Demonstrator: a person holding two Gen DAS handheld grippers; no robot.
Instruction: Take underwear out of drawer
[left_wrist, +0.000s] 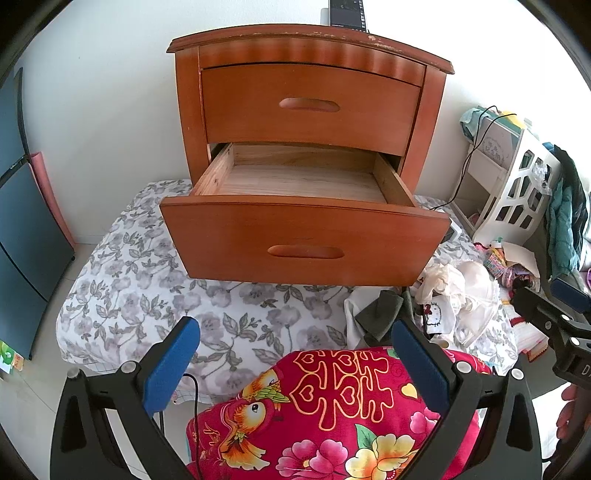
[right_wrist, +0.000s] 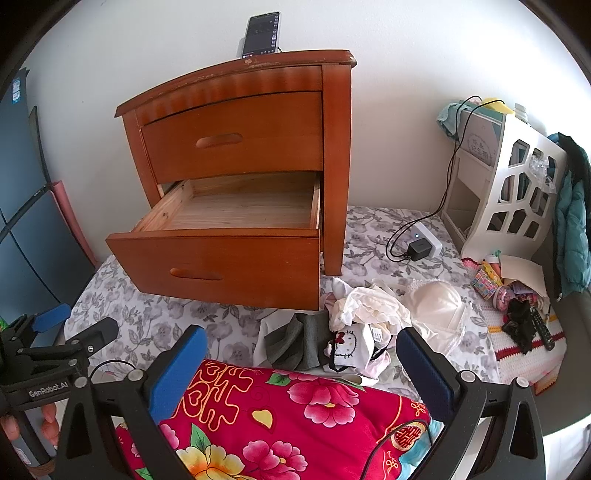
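With the lower drawer (right_wrist: 236, 210) bare and the underwear (right_wrist: 369, 325) heaped on the bed (right_wrist: 155, 317) near its right edge, the removal step looks done, and both the left gripper (left_wrist: 295, 354) and the right gripper (right_wrist: 301, 360) hang empty with fingers apart, so closing the drawer seems next.

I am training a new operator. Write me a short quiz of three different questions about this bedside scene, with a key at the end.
1. True or false: the lower drawer is pulled out and its visible inside is bare wood.
2. Multiple choice: where does the pile of underwear lie? A) in the lower drawer B) on the floral sheet beside the nightstand C) on top of the nightstand
3. Fill in: the upper drawer is ____.

Key: 1 true. 2 B. 3 closed. Both the left hand-held gripper and the right hand-held gripper are open and hold nothing.
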